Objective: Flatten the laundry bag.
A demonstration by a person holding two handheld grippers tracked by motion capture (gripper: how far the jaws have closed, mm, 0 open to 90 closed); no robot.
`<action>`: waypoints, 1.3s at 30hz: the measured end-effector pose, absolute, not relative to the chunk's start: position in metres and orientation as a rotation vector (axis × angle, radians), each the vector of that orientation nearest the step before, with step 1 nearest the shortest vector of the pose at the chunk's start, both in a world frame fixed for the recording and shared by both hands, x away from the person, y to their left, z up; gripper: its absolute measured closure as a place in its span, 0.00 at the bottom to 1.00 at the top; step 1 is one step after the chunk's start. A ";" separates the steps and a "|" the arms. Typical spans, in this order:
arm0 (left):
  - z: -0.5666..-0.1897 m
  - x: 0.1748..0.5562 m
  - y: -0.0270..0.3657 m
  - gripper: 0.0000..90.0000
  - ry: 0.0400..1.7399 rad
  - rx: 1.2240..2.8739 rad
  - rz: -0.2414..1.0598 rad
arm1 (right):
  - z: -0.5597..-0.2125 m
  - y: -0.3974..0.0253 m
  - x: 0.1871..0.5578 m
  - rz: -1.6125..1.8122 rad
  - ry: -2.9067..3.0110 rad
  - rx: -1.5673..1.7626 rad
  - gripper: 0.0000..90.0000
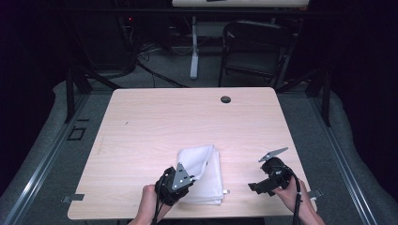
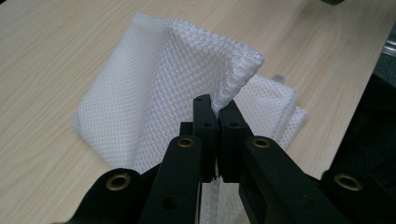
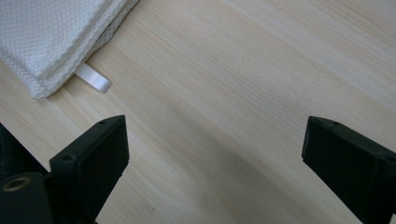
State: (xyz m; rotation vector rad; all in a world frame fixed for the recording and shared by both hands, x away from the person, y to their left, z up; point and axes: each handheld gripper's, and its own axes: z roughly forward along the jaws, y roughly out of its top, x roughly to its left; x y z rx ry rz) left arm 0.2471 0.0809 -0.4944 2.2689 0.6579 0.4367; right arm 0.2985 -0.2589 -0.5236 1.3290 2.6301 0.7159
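While our left gripper [image 2: 217,116] pinches a towel [image 1: 206,176] corner near the desk's [image 1: 155,122] front edge, folding remains unfinished (right gripper [image 3: 215,154] wide, idle).

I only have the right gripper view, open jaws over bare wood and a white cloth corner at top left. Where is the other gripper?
Observer: The left gripper sits at the cloth's near left corner, in the high view.
Operator: Is it holding anything?
Observer: Yes. In the left gripper view its jaws are pinched on a raised fold of the cloth.
Operator: Is the whole cloth off the table?
Observer: No. Only that fold is lifted; the rest lies folded on the table.
Operator: And my gripper, how far off?
Observer: The right gripper hangs to the cloth's right, apart from it.
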 end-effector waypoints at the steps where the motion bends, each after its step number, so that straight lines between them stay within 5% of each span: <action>1: -0.494 0.247 0.083 0.98 0.661 2.262 0.442 | -0.525 -0.258 0.298 0.752 2.618 1.343 0.08; 13: -0.488 0.249 0.102 0.98 0.732 2.182 0.405 | -0.519 -0.251 0.296 0.731 2.629 1.315 0.17; 19: -0.487 0.253 0.109 0.98 0.773 2.138 0.366 | -0.520 -0.249 0.299 0.726 2.622 1.318 0.37; 24: -0.488 0.256 0.115 0.98 0.813 2.104 0.357 | -0.517 -0.243 0.302 0.752 2.615 1.298 0.66; 31: -0.486 0.253 0.125 0.98 0.842 2.086 0.395 | -0.515 -0.216 0.312 0.743 2.643 1.210 0.95; 39: -0.490 0.255 0.132 0.98 0.890 2.060 0.382 | -0.519 -0.179 0.335 0.802 2.683 1.126 1.00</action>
